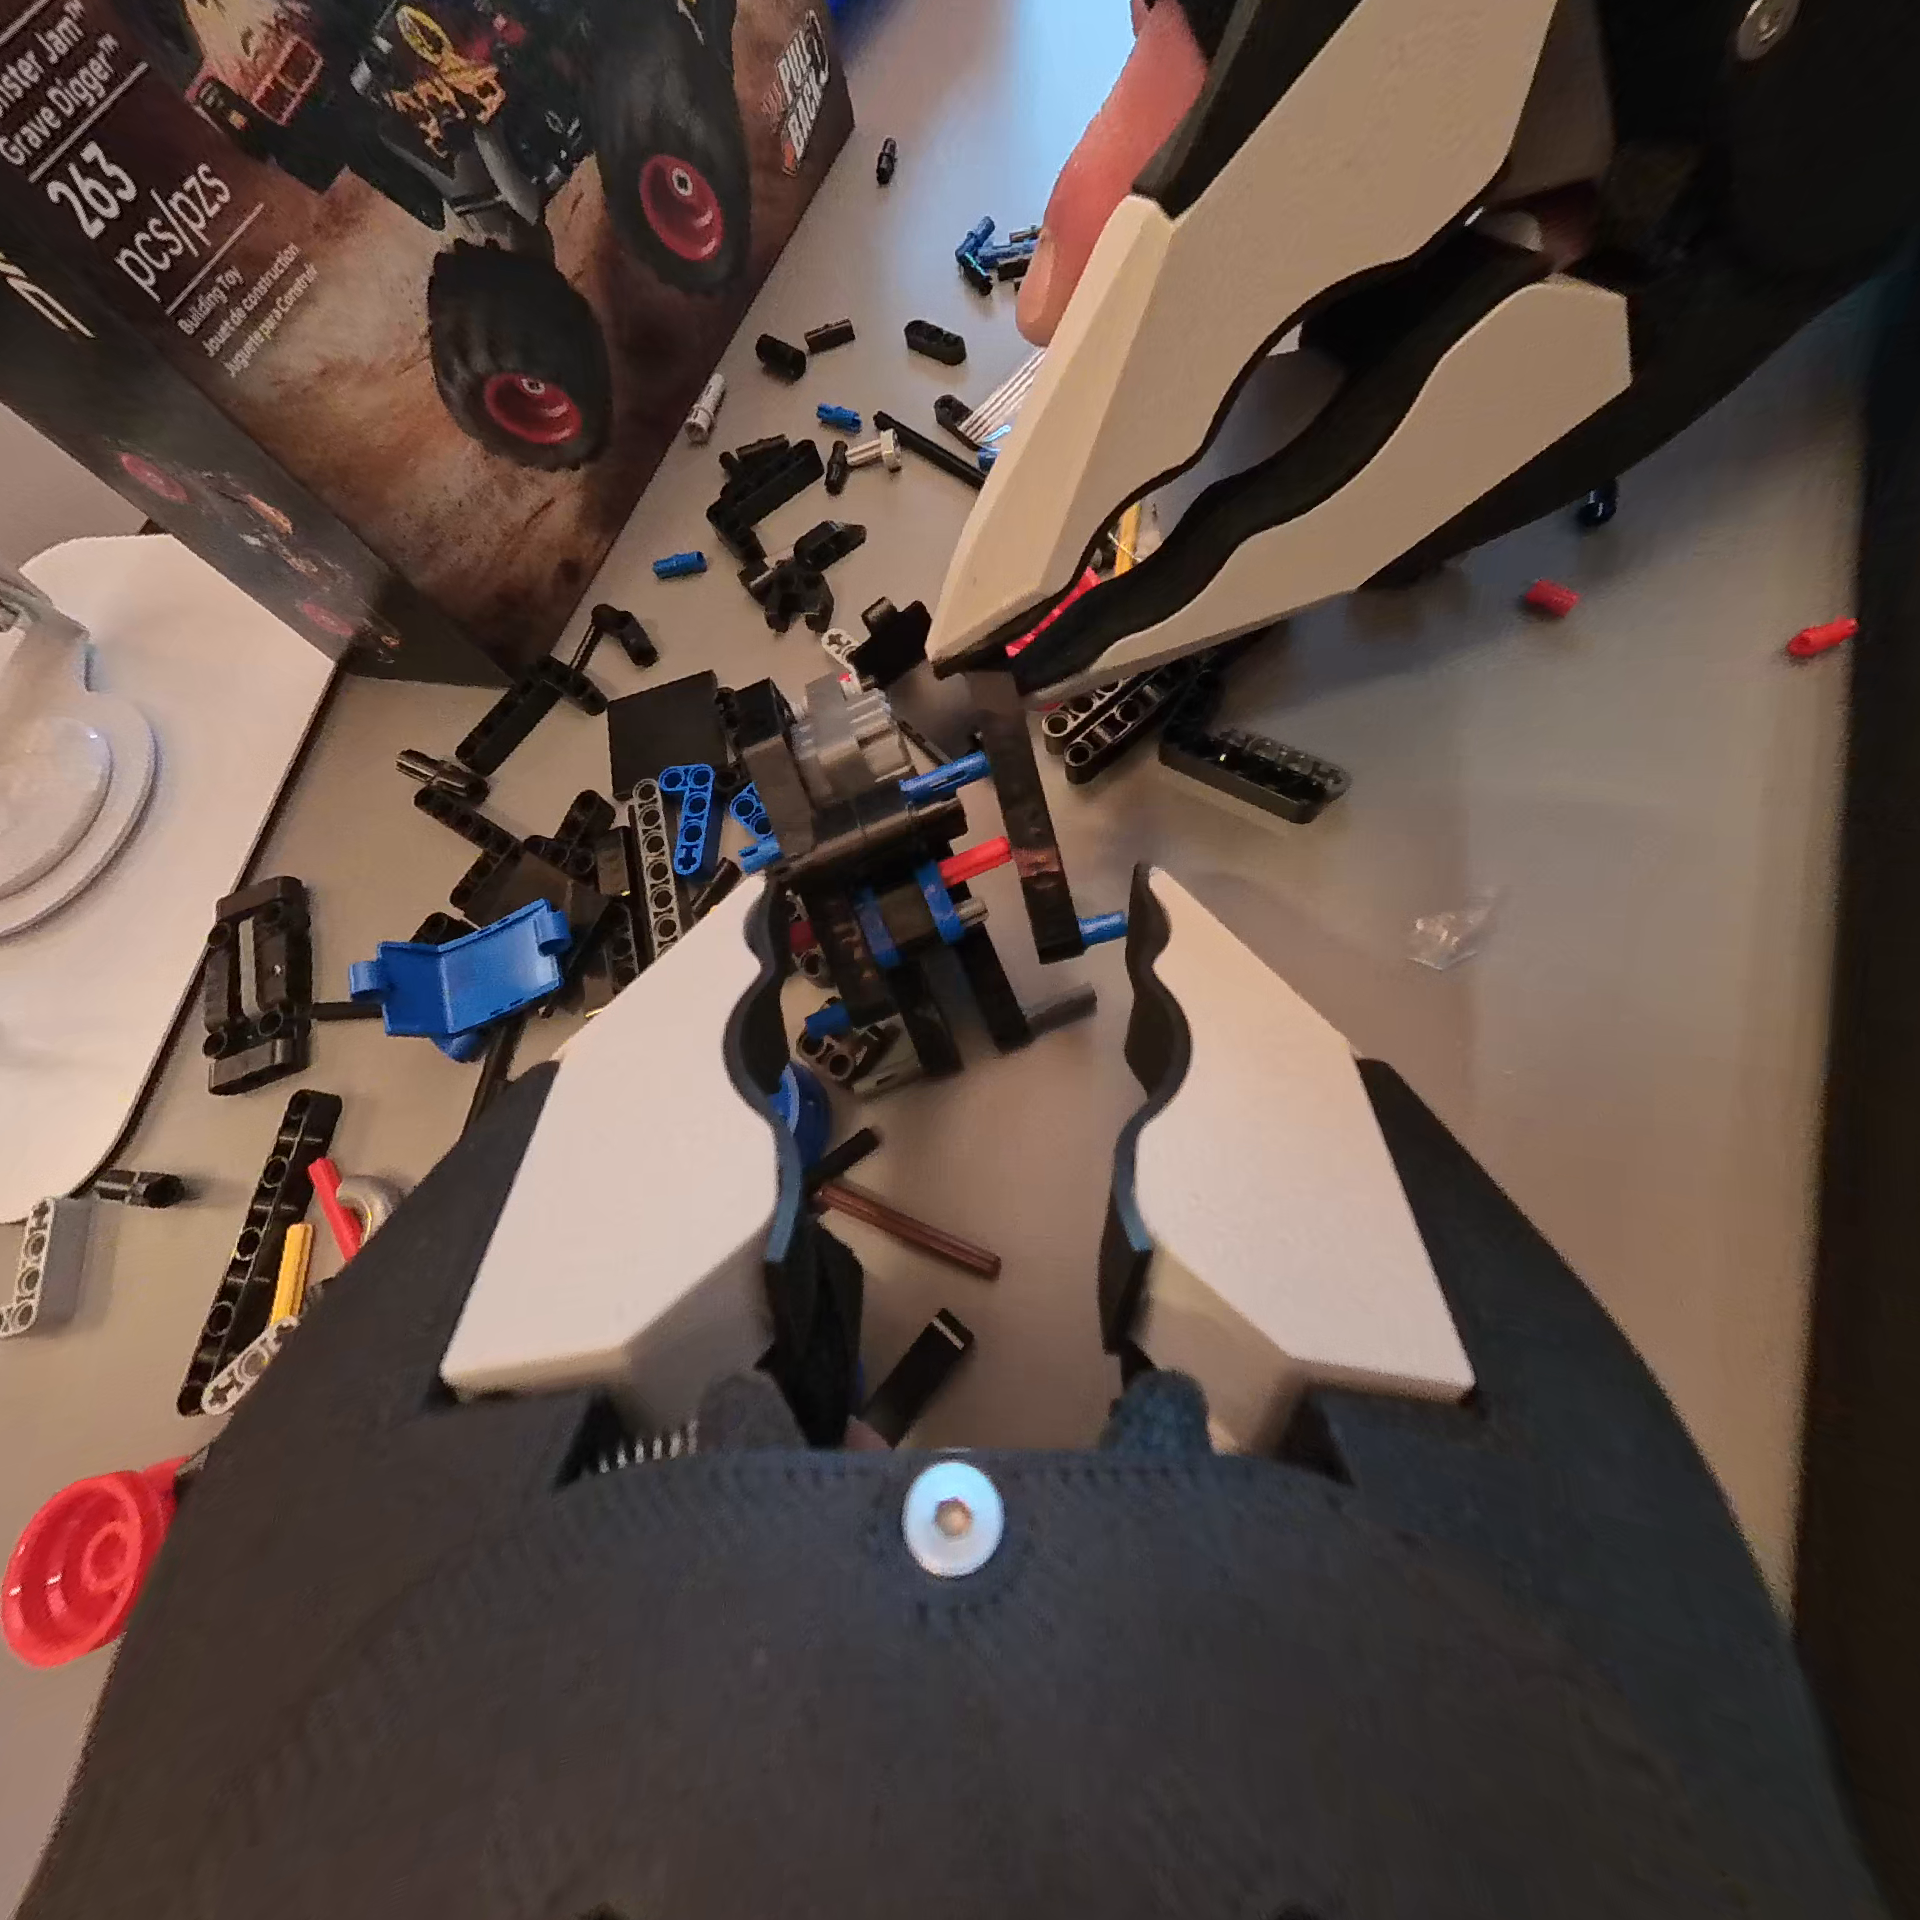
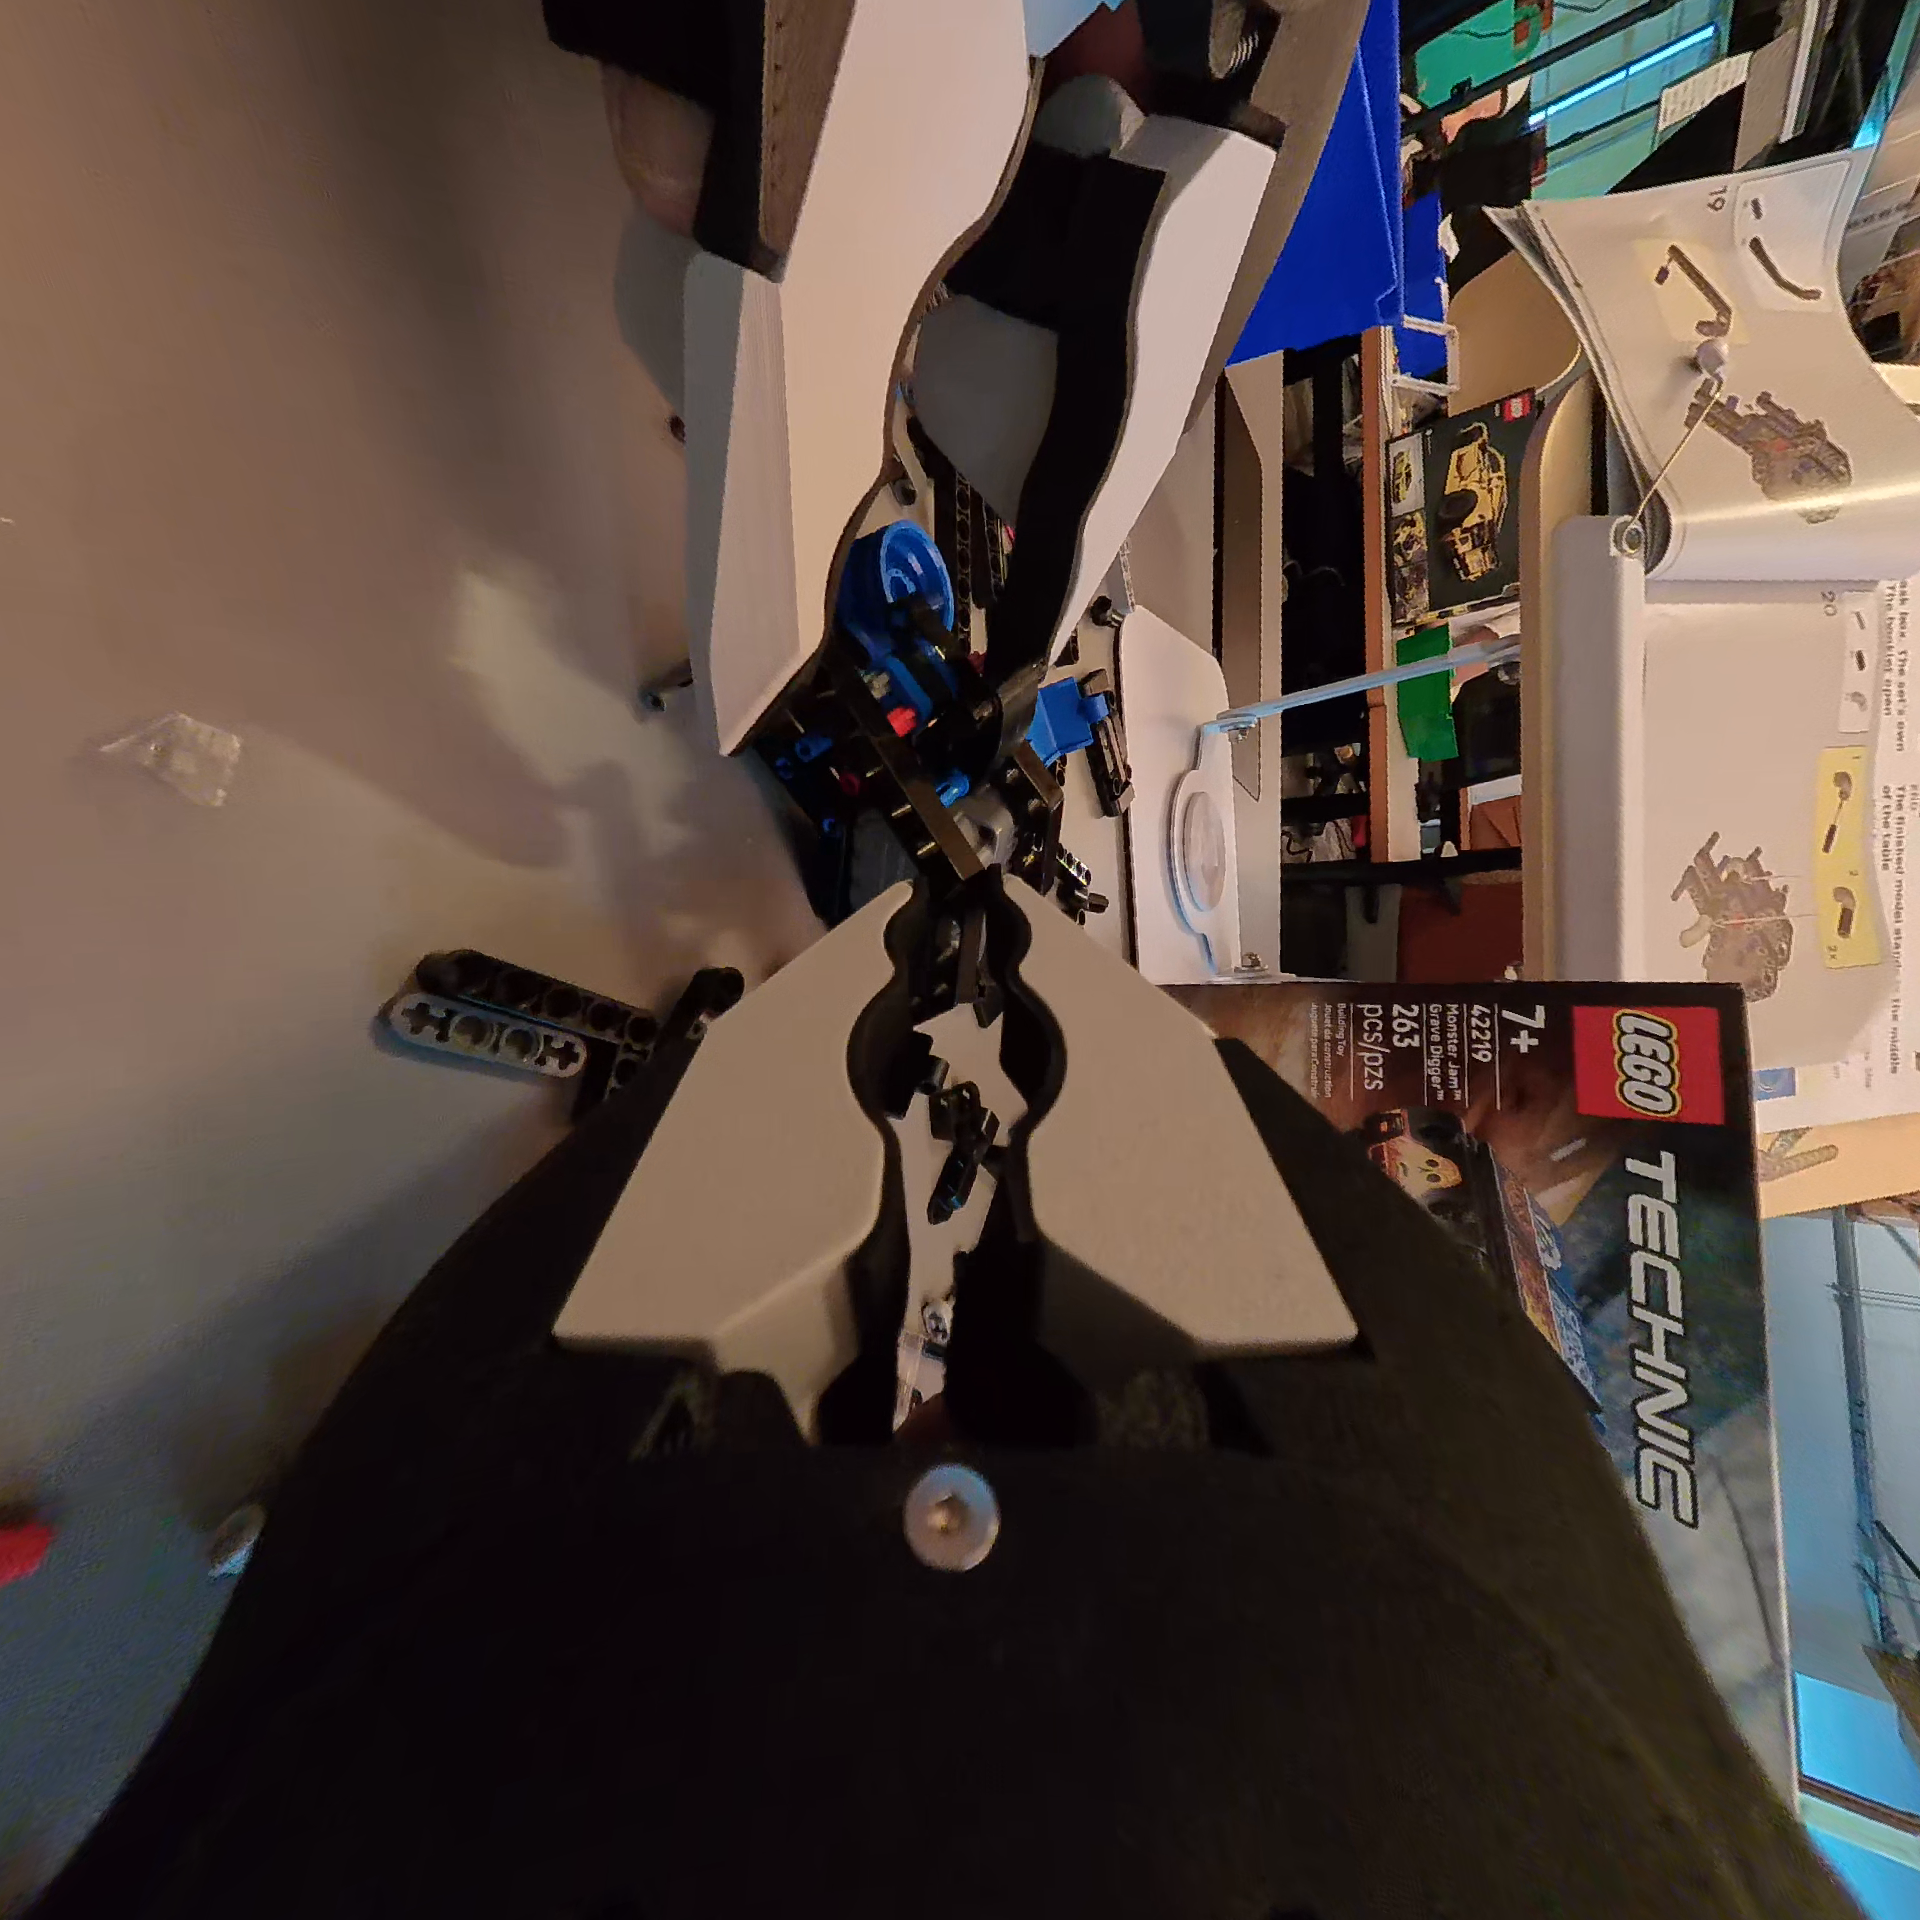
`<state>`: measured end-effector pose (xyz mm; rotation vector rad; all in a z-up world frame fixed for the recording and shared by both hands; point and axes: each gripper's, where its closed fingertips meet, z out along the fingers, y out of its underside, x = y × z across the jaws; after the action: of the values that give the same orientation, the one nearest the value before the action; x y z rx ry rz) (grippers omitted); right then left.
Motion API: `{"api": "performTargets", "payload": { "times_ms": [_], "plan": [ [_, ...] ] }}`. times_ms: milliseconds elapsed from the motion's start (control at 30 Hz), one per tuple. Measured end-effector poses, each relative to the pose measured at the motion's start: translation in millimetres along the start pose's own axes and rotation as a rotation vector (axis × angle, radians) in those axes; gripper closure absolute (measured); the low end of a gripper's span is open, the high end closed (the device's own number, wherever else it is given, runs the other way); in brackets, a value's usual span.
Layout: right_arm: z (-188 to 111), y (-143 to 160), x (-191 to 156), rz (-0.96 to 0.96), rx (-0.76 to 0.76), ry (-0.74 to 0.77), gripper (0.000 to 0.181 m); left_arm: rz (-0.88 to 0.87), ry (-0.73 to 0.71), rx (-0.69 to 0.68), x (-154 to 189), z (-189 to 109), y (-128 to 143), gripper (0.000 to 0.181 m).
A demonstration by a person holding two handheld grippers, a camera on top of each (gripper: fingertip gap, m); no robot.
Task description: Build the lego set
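A part-built model (image 1: 862,831) of black beams, a grey block and blue and red pins lies ahead of me on the grey table. My left gripper (image 1: 951,883) is open, with its fingers on either side of the model's near end. The left finger touches the model and the right finger stands apart from it. My right gripper (image 1: 966,665) comes in from the upper right. It is shut on a long black beam (image 1: 1023,810) that has a blue pin at its low end, beside the model. The right wrist view shows the right gripper (image 2: 961,899) clamping the beam (image 2: 920,795), with the left gripper (image 2: 894,696) above it.
The set's box (image 1: 416,260) stands at the back left and also shows in the right wrist view (image 2: 1507,1143). Loose black and blue parts (image 1: 582,831) lie left of the model. A blue panel (image 1: 468,977), a red hub (image 1: 78,1569), black beams (image 1: 1247,769) and an instruction booklet (image 2: 1766,520) are nearby. Less than 4 cm separates the two grippers' tips.
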<state>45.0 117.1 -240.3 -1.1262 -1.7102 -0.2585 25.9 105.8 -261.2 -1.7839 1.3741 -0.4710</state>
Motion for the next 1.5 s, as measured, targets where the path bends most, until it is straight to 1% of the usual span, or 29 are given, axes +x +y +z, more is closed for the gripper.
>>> {"api": "performTargets", "payload": {
  "times_ms": [367, 667, 767, 933, 1067, 1500],
  "plan": [
    [-0.5, 0.4, -0.3, 0.027, 0.008, -0.021, 0.174, -0.004, 0.014, 0.0, -1.8, -2.4, -3.5, 0.111],
    [-0.2, 5.0, 4.9, 0.071, 0.009, -0.013, 0.174, -0.007, -0.007, -0.007, -5.7, 0.8, -4.7, 0.118],
    [0.4, 5.6, 5.3, 0.068, 0.005, -0.007, 0.174, -0.01, -0.012, -0.006, -6.4, 1.3, -4.6, 0.118],
    [1.1, 4.4, 1.9, 0.03, -0.007, -0.004, 0.174, -0.001, -0.004, -0.01, -3.6, 1.7, -4.1, 0.111],
    [0.5, 3.5, 5.1, 0.031, -0.015, 0.018, 0.174, 0.013, -0.022, -0.014, -5.0, 2.6, -2.0, 0.112],
    [1.6, 5.0, 2.2, 0.027, -0.027, 0.022, 0.174, 0.04, -0.073, -0.009, -8.6, 3.9, -1.0, 0.116]
  ]
}}
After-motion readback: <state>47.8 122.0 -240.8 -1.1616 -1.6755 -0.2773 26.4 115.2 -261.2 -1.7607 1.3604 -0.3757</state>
